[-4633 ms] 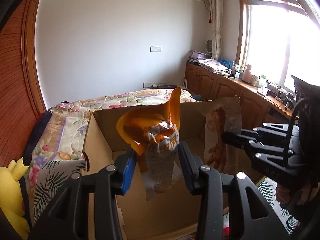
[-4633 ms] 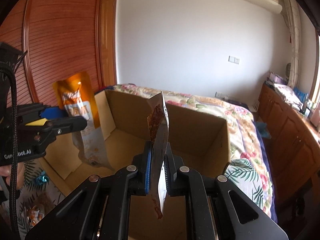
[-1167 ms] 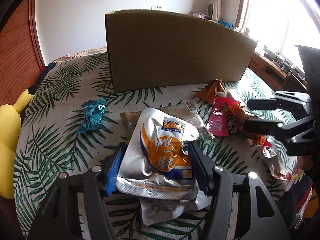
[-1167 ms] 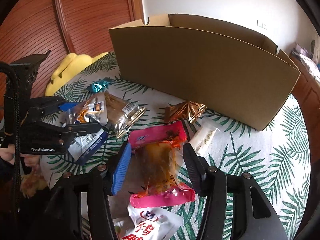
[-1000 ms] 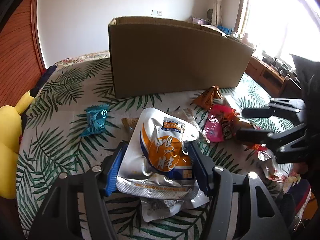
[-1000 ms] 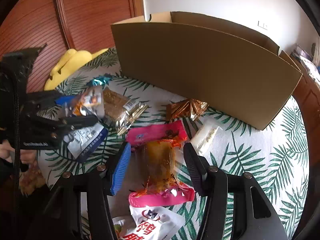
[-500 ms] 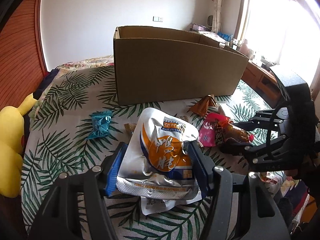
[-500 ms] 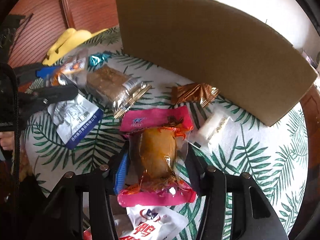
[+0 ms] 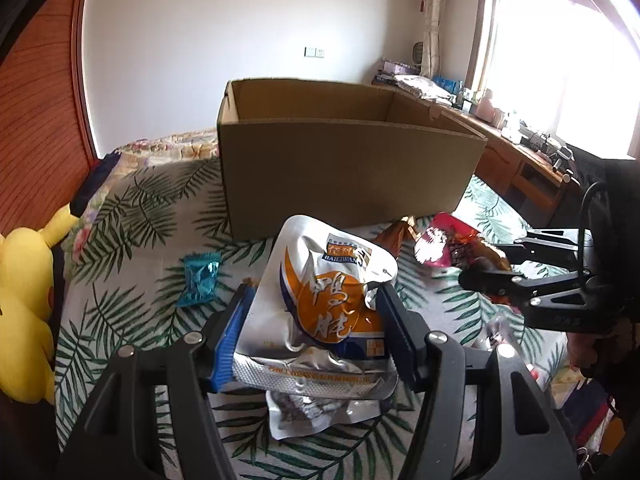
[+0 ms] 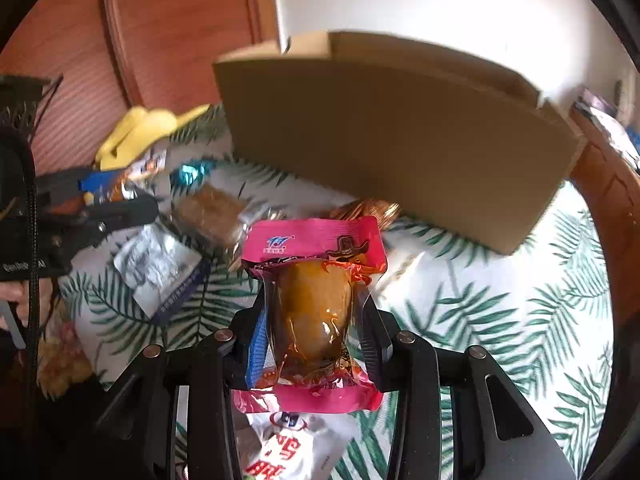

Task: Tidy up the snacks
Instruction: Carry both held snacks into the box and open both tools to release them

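An open cardboard box (image 9: 344, 168) stands on the palm-leaf bed cover, also seen as the box (image 10: 380, 128) in the right wrist view. My left gripper (image 9: 314, 296) is shut on a silver and orange snack pouch (image 9: 328, 272), held clear of the cover in front of the box. My right gripper (image 10: 314, 304) has its jaws closing, and its pads press on a pink packet (image 10: 312, 240) with a brown piece inside. In the left wrist view the right gripper (image 9: 480, 268) holds that pink packet (image 9: 440, 240) above the bed at the right.
Loose on the cover lie a blue candy (image 9: 199, 278), a brown foil packet (image 9: 400, 232), a clear-wrapped brown bar (image 10: 212, 212), a silver and blue packet (image 10: 156, 268) and a white and red pouch (image 10: 296, 444). A yellow plush toy (image 9: 24, 300) sits at the left edge.
The right jaws have narrowed onto the pink packet and lifted it off the cover. The left gripper has risen with its pouch, so the box's open top now shows.
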`<state>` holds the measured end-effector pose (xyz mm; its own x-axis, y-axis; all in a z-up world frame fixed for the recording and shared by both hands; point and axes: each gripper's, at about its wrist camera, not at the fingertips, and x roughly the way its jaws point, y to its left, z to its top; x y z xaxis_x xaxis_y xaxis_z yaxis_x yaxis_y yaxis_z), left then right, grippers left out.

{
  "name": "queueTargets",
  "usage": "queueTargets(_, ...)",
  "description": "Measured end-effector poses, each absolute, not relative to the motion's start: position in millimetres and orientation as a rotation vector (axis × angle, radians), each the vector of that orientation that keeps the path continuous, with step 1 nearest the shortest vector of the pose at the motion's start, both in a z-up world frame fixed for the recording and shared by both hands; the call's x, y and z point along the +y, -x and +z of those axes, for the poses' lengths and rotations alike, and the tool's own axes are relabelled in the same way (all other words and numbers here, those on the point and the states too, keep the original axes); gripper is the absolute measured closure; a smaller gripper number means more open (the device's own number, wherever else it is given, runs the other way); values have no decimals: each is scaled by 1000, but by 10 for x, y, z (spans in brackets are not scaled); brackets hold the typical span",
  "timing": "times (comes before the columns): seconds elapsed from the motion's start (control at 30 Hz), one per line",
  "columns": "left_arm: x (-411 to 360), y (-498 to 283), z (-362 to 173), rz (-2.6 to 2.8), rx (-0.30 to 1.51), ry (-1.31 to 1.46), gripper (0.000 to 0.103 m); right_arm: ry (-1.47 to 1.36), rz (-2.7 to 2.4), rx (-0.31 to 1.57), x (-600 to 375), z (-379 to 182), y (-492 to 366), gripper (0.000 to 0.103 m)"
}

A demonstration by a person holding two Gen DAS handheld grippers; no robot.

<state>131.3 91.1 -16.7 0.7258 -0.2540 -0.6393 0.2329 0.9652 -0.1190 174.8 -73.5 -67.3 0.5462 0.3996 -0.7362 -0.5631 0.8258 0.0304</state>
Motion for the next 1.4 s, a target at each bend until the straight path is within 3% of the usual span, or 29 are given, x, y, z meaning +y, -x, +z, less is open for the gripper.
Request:
queueTargets(0.67,739,-1581,396,-314,592,46,42,107,494,654,-1186,64,-1749,63)
queueTargets(1.4,591,-2625,675,-328,545,20,42,130,492,595,-1160,361,-2546,63)
